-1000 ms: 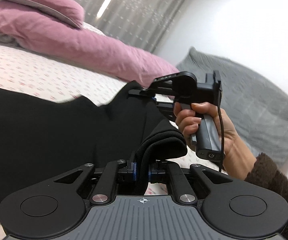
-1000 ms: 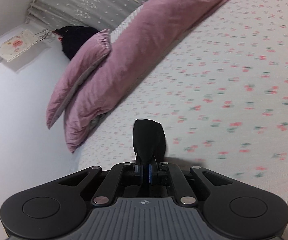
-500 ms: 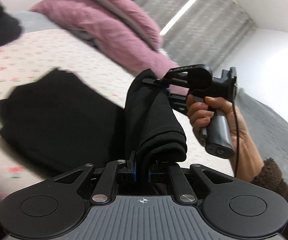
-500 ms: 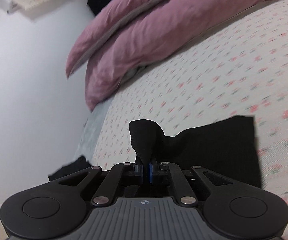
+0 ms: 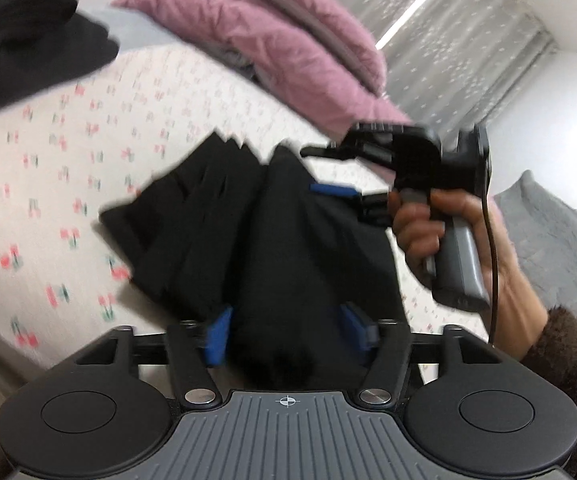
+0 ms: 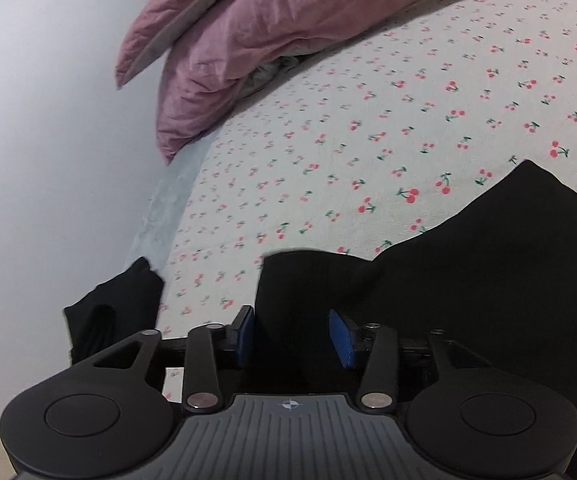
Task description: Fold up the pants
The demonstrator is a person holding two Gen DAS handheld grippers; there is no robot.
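Gripper (image 6: pixel 292 332) astride pants (image 6: pixel 488 280), pillow (image 6: pixel 272 36) beyond

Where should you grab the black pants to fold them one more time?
Probably the far edge of the black pants, at its raised corner, coming from above with the jaws across the edge. That corner lifts off the cherry-print sheet, so a finger can slip under. Both the left gripper and right gripper are opening, cloth loose between their pads.

left tool (image 5: pixel 286 336) opening around pants (image 5: pixel 288 240)
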